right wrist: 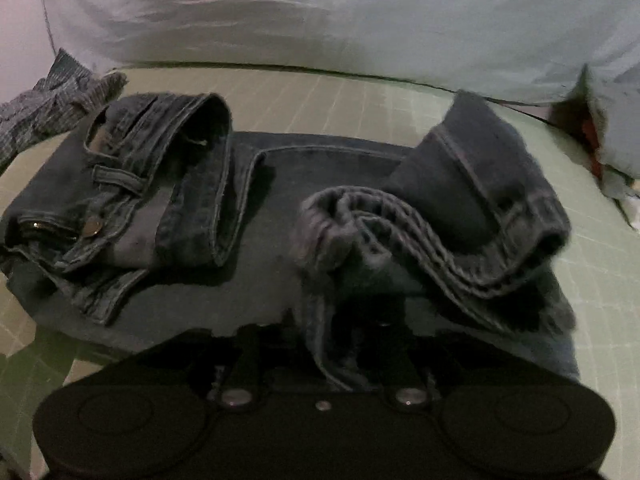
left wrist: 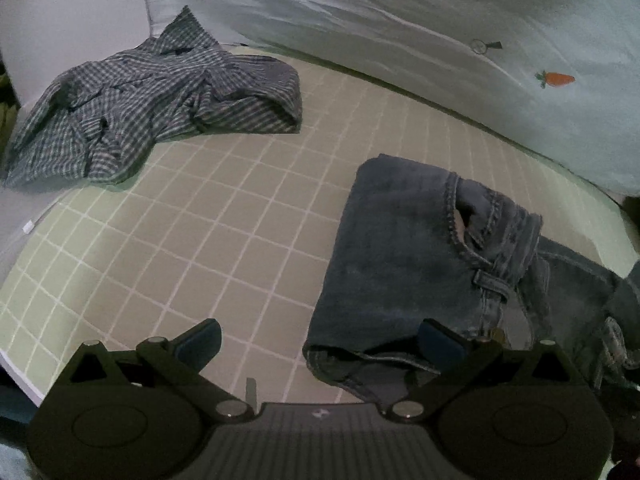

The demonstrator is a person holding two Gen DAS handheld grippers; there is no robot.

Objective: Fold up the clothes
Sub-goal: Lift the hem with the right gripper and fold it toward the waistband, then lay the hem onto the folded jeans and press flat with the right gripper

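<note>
Dark blue jeans (left wrist: 400,248) lie on the green grid sheet (left wrist: 200,220), waistband and belt loop on top. My left gripper (left wrist: 320,344) stands wide open low over the sheet. Its right finger (left wrist: 440,344) overlaps the jeans' near corner and nothing sits between the pads. In the right wrist view the jeans (right wrist: 328,160) lie across the frame, waist (right wrist: 132,184) folded over at the left and leg hems (right wrist: 460,208) bunched at the right. My right gripper (right wrist: 324,344) is open, with a strip of hem denim hanging loose between its dark fingers.
A crumpled checked shirt (left wrist: 152,104) lies at the far left of the sheet, also in the right wrist view (right wrist: 52,104). A pale duvet with carrot prints (left wrist: 400,32) walls off the far side. A pale cushion (right wrist: 612,132) sits at the right.
</note>
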